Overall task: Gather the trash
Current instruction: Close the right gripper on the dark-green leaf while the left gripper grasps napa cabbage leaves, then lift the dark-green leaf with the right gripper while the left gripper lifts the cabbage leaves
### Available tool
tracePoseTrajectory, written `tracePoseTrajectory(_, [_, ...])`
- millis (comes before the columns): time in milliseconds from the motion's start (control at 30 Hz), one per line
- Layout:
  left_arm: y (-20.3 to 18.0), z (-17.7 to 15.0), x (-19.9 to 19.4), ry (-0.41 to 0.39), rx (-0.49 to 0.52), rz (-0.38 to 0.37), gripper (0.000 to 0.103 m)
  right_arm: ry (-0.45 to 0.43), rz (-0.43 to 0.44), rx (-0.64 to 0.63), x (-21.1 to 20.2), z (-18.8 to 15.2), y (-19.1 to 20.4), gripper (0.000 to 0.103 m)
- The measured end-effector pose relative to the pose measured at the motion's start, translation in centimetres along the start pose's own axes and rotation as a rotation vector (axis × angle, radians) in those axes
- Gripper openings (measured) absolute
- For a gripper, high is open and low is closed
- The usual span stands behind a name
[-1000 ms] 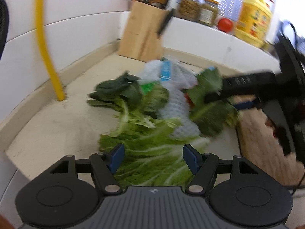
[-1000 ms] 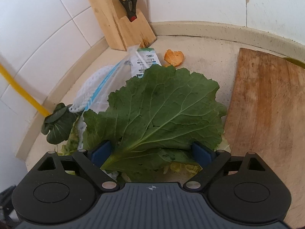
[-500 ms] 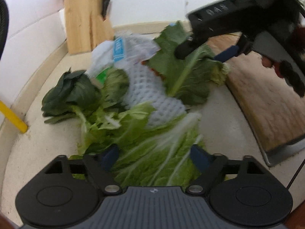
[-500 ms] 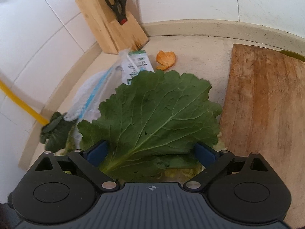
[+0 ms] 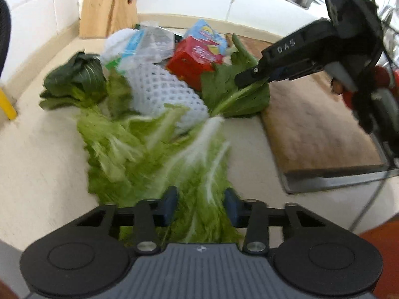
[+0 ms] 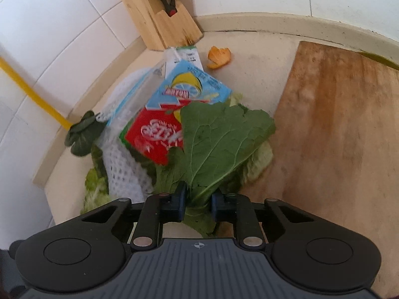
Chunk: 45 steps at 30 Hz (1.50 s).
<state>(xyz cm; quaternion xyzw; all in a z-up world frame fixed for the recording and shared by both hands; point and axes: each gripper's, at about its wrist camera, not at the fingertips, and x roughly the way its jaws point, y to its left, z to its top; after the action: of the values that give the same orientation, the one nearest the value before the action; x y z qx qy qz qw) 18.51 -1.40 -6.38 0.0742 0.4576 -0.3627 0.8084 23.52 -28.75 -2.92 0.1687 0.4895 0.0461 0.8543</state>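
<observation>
The right gripper (image 6: 198,203) is clenched on the dark green leaf (image 6: 219,137) at its stem — likely to lift it off the drink carton (image 6: 174,114). The left gripper (image 5: 200,205) pinches pale cabbage leaves (image 5: 154,154) near the cutting board (image 5: 316,124), gathering scraps.

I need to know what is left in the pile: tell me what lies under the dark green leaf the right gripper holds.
Under the dark green leaf lie a red and blue carton and pale cabbage leaves. Anything beneath those is covered.
</observation>
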Motion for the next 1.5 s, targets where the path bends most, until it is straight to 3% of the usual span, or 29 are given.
tracePoseTrajectory(100, [0.9, 0.4, -1.0, -0.019, -0.057, -0.023, 0.032, 0.004, -0.006, -0.026, 0.0, -0.1, 0.2, 0.032])
tracePoseTrajectory(167, [0.9, 0.7, -1.5, -0.059, -0.048, 0.030, 0.038, -0.006, -0.026, -0.030, 0.2, 0.0, 0.3, 0.054])
tracePoseTrajectory(200, [1.0, 0.6, -1.8, -0.078, -0.040, 0.058, 0.045, -0.006, -0.025, -0.025, 0.4, 0.1, 0.4, 0.059])
tracePoseTrajectory(267, [0.8, 1.1, -1.6, -0.112, -0.001, 0.107, 0.055, -0.007, 0.009, -0.014, 0.8, 0.3, 0.7, 0.078])
tracePoseTrajectory(300, [0.5, 1.4, -1.3, -0.123, 0.031, 0.117, 0.061, -0.009, 0.005, -0.022, 1.0, 0.3, 1.0, 0.079])
tracePoseTrajectory(400, [-0.2, 1.5, -0.1, -0.091, 0.114, 0.146, 0.065, -0.007, -0.063, -0.094, 2.2, 0.2, 2.2, 0.079])
tracePoseTrajectory(500, [-0.5, 1.3, 2.2, -0.047, 0.167, 0.179, 0.067, 0.010, -0.088, -0.128, 3.2, -0.4, 2.5, 0.069])
tracePoseTrajectory(567, [-0.3, 1.3, 2.4, -0.048, 0.141, 0.173, 0.066, 0.024, -0.091, -0.150, 3.1, -0.9, 2.6, 0.045])
tracePoseTrajectory(667, [0.4, 1.4, 2.0, -0.039, 0.054, 0.125, 0.048, 0.048, -0.019, -0.103, 2.2, -1.2, 1.6, 0.027])
tracePoseTrajectory(833, [-0.3, 1.3, 1.2, -0.023, 0.031, 0.103, 0.025, 0.048, 0.061, -0.057, 0.0, -2.1, 0.8, 0.020])
tracePoseTrajectory(867, [-0.4, 1.2, 1.0, -0.017, 0.017, 0.081, 0.010, 0.044, 0.077, -0.055, -0.5, -2.3, 0.8, 0.020])
tracePoseTrajectory(900, [-0.2, 1.1, 0.7, 0.005, -0.023, 0.009, 0.003, 0.040, 0.088, -0.053, -0.9, -2.4, 0.8, 0.020])
tracePoseTrajectory(967, [-0.1, 1.0, 0.4, 0.024, -0.086, -0.074, 0.003, 0.035, 0.117, -0.043, -1.5, -2.6, 0.6, 0.020])
tracePoseTrajectory(1100, [-0.5, 1.4, 0.0, -0.021, -0.022, 0.047, 0.005, 0.026, 0.133, -0.043, -1.9, -3.0, 0.5, 0.020])
tracePoseTrajectory(1167, [0.2, 2.1, -0.5, -0.054, -0.023, 0.099, 0.011, 0.028, 0.134, -0.039, -1.7, -3.1, 0.4, 0.020])
tracePoseTrajectory(1300, [2.4, 3.6, -0.2, -0.110, -0.052, 0.175, 0.043, 0.041, 0.145, -0.013, -1.4, -3.5, 0.2, 0.020])
tracePoseTrajectory(1367, [2.8, 4.1, 0.4, -0.132, -0.001, 0.209, 0.051, 0.048, 0.145, -0.011, -1.3, -3.8, 0.1, 0.020])
tracePoseTrajectory(1400, [2.9, 4.4, 0.8, -0.137, 0.041, 0.213, 0.064, 0.053, 0.146, -0.009, -1.2, -3.9, 0.1, 0.020])
tracePoseTrajectory(1467, [3.3, 4.8, 1.6, -0.128, 0.081, 0.211, 0.081, 0.053, 0.151, -0.010, -1.3, -3.9, 0.1, 0.022])
tracePoseTrajectory(1500, [3.5, 4.9, 2.1, -0.113, 0.096, 0.201, 0.084, 0.050, 0.153, -0.011, -1.4, -4.0, 0.2, 0.022])
